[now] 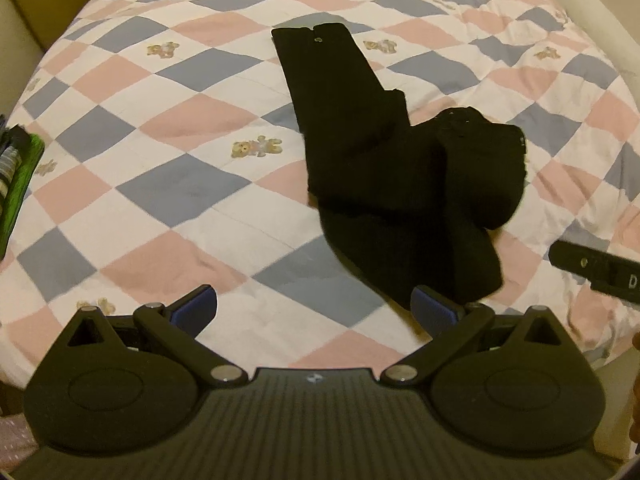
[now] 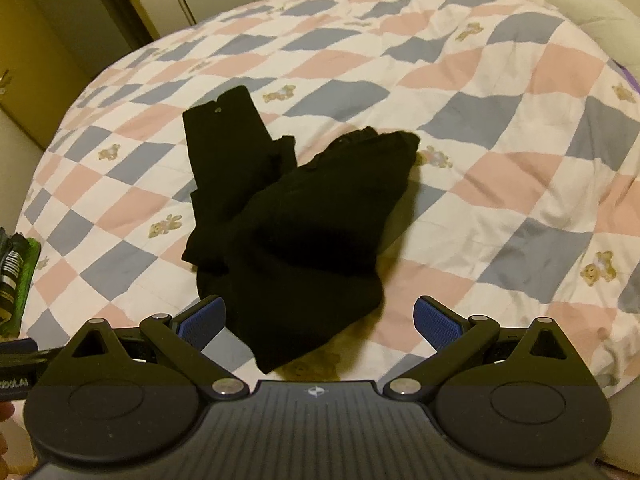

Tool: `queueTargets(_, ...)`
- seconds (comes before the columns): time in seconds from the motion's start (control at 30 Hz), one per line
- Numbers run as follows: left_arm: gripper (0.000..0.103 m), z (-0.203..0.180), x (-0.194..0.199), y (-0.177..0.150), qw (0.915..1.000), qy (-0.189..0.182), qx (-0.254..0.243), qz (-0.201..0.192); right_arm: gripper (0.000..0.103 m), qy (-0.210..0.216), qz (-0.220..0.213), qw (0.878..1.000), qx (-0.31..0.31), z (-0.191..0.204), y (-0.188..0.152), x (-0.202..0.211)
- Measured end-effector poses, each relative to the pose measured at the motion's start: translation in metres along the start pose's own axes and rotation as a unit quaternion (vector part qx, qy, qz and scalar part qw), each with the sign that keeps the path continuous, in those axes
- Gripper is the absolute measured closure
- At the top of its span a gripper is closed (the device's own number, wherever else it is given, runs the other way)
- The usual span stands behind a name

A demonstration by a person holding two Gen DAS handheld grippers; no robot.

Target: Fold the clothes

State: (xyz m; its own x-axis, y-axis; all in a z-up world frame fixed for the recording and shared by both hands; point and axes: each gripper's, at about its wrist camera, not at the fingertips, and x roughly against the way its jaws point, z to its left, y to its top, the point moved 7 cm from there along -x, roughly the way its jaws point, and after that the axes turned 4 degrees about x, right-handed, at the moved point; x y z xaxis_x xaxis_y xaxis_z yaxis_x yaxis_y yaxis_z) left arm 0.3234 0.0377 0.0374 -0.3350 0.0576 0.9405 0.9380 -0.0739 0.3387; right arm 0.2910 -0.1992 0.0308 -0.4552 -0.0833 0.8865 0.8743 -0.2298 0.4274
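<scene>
Two claws, left claw (image 1: 314, 312) and right claw (image 2: 320, 320), hover with pads spread apart and empty over a quilted bed (image 1: 168, 184). Black trousers (image 1: 384, 168) lie mid-bed, waistband toward 12 o'clock, legs crumpled toward 5 o'clock. Cloth looks soft, limp and light, though its darkness hides the folds; best taken at the waistband corners or leg hems.

Both grippers wide apart, holding nothing.

Left gripper (image 1: 314, 310) hovers low at the near edge, blue pads (image 1: 196, 309) spread, jaws empty. Right gripper (image 2: 320, 320) is likewise splayed, pads (image 2: 438, 322) clear; its black body shows at far right of the left view.
</scene>
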Motion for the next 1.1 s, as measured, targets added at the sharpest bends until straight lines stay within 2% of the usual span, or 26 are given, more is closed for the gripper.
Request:
queueTargets(0.3,0.001,0.017,-0.044,0.035,0.9993,-0.011,-0.021,0.029,0.006,-0.021,0.019,1.0,0.006,0.027,0.015,-0.039)
queueTargets(0.37,0.001,0.018,-0.053,0.041,0.999,-0.012,-0.023,0.037,0.01,-0.024,0.019,0.999,0.017,0.032,0.02,-0.047)
queueTargets(0.53,0.001,0.021,-0.072,0.053,0.9985,-0.014,-0.025,0.046,0.03,-0.037,0.024,0.997,0.062,0.049,0.036,-0.077)
queueTargets(0.6,0.001,0.024,-0.079,0.057,0.9984,-0.01,-0.022,0.052,0.035,-0.038,0.031,0.996,0.074,0.054,0.04,-0.089)
queueTargets(0.73,0.001,0.028,-0.094,0.063,0.9977,-0.004,-0.015,0.066,0.035,-0.047,0.048,0.993,0.093,0.062,0.043,-0.114)
queueTargets(0.83,0.001,0.027,-0.105,0.068,0.9971,-0.005,-0.015,0.074,0.031,-0.063,0.062,0.99,0.109,0.065,0.041,-0.132)
queueTargets(0.87,0.001,0.025,-0.108,0.069,0.9969,-0.006,-0.018,0.076,0.034,-0.069,0.068,0.989,0.114,0.063,0.038,-0.137)
queueTargets(0.9,0.001,0.023,-0.111,0.07,0.9967,-0.006,-0.021,0.078,0.041,-0.075,0.075,0.987,0.118,0.062,0.036,-0.143)
queueTargets(0.93,0.001,0.021,-0.113,0.071,0.9965,-0.006,-0.025,0.079,0.057,-0.077,0.081,0.987,0.113,0.058,0.034,-0.145)
queueTargets(0.97,0.001,0.018,-0.115,0.072,0.9964,-0.008,-0.029,0.08,0.064,-0.077,0.087,0.988,0.104,0.052,0.033,-0.146)
queueTargets(1.0,0.001,0.016,-0.117,0.073,0.9962,-0.011,-0.032,0.08,0.076,-0.071,0.086,0.991,0.079,0.042,0.033,-0.143)
queueTargets(1.1,0.001,0.01,-0.122,0.073,0.9956,-0.014,-0.04,0.083,0.084,-0.053,0.071,0.996,-0.014,0.003,0.034,-0.126)
